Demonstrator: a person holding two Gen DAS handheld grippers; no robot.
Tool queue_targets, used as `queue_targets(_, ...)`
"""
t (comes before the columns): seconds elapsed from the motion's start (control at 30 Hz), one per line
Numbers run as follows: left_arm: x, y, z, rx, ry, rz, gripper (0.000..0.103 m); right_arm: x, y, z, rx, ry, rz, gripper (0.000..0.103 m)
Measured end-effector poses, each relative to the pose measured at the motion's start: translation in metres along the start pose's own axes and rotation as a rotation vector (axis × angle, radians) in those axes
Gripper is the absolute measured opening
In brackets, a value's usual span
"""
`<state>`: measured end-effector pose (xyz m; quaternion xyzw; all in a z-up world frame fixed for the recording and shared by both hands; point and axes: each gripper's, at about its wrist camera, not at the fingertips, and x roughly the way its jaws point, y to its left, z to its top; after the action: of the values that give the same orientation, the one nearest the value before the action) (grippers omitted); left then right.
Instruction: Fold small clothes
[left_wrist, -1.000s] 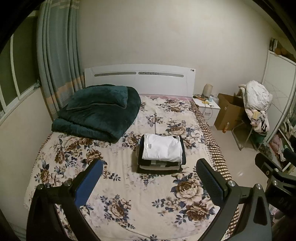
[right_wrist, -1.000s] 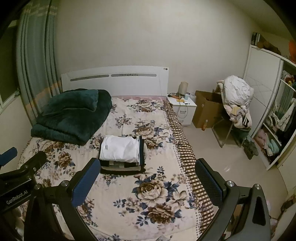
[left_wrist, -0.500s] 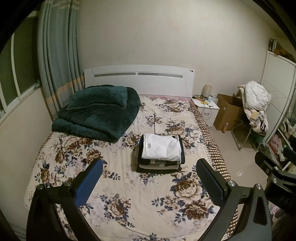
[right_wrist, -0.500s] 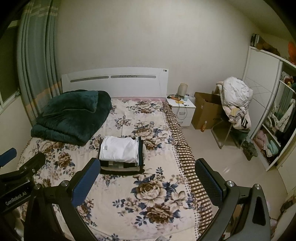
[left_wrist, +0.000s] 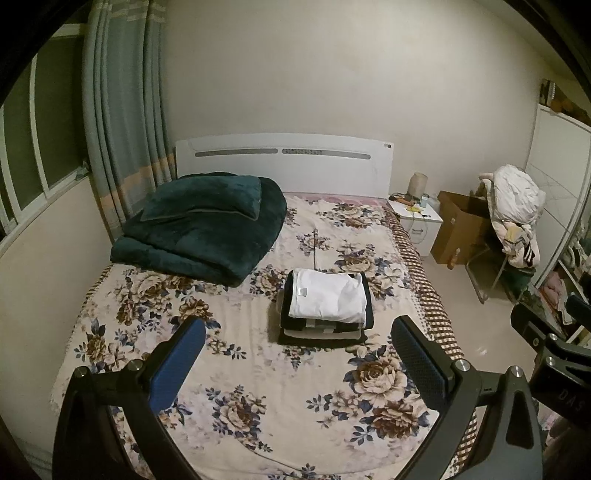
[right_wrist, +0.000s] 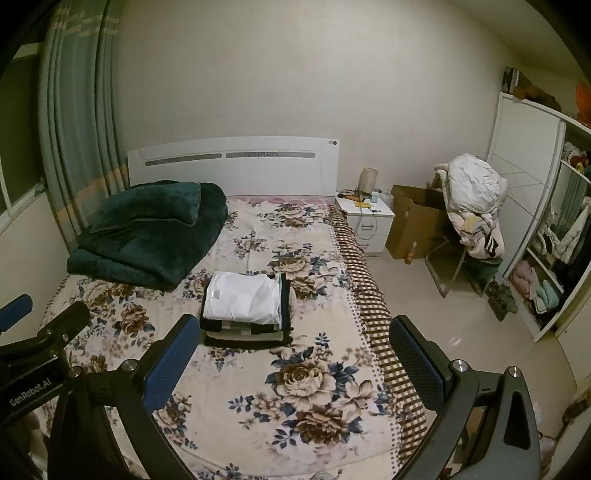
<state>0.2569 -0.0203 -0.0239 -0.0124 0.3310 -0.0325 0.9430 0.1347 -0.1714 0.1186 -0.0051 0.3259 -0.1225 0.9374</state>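
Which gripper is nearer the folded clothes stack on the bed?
Left, though only slightly. The left gripper faces the folded clothes stack almost head-on, the stack centred between its open fingers. The right gripper is open too, with the stack ahead and off to its left.

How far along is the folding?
Done: a stack of folded clothes sits on the bed, white shirt on top, edges squared. In hand: nothing; the left gripper and right gripper are both open and empty, held off the bed. Left: no loose garment shows on the bed, so the job looks finished or near it. Clothes draped on the chair may or may not count.
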Motion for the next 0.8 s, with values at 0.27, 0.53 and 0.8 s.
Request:
queue_targets(0.27,-0.0047,0.0033,-0.0008,-0.003,-0.001,0.003,0.103,-0.0032,0.0013,-0.0028,0.003,0.001,-0.001,0.103)
queue_targets(0.53,-0.0053,0.0028,-0.0020,-0.004,-0.001,0.007,0.103,-0.0041,0.0017,-0.0044,0.006,0.001,-0.002,0.103)
queue_targets(0.8,-0.0056,0.0019,-0.0024,-0.006,-0.002,0.008,0.103,-0.0048,0.0014,-0.0059,0.007,0.001,-0.002,0.103)
